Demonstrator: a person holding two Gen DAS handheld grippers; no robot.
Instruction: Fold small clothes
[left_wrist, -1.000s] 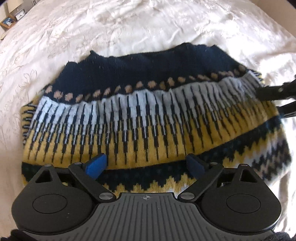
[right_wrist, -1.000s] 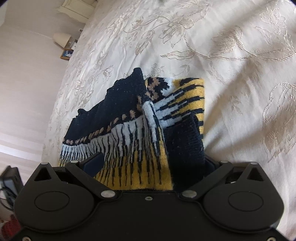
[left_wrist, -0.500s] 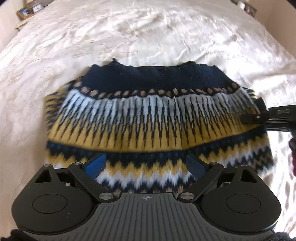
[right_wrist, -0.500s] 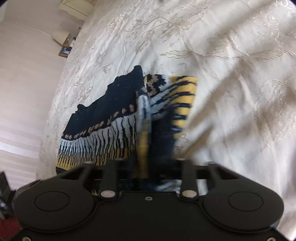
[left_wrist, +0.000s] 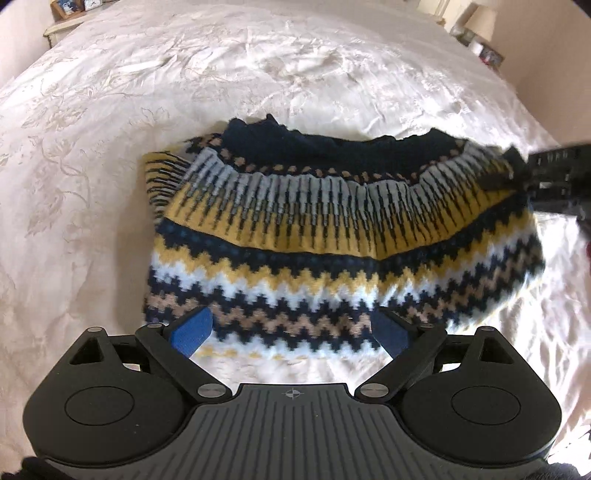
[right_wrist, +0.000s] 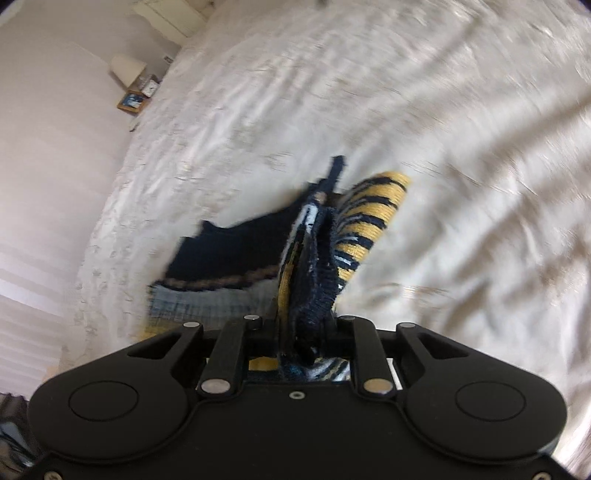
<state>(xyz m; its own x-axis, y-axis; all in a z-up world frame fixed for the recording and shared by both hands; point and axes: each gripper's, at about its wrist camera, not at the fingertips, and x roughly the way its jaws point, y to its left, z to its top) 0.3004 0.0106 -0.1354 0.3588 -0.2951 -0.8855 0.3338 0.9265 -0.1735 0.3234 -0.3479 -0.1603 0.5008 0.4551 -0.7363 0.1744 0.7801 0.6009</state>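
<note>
A small knitted sweater (left_wrist: 332, 236), navy with yellow, white and tan zigzag bands, lies folded on the bed. My left gripper (left_wrist: 291, 328) hovers above its near edge, open, its blue pads (left_wrist: 192, 328) wide apart with nothing pressed between them. In the left wrist view my right gripper (left_wrist: 517, 177) reaches in from the right and pinches the sweater's far right corner. In the blurred right wrist view my right gripper (right_wrist: 306, 325) has its jaws closing tight on a bunched fold of the sweater (right_wrist: 314, 273), which is lifted off the bed.
A cream embroidered bedspread (left_wrist: 258, 74) surrounds the sweater on all sides. A lamp (right_wrist: 127, 68) and a picture frame (right_wrist: 133, 100) stand on a bedside table beyond the bed's edge. Another lamp (left_wrist: 480, 18) is at the far right corner.
My right gripper went from wide open around the sweater's edge to clamped on it and has lifted it. My left gripper pulled back and up, so more of the sweater shows.
</note>
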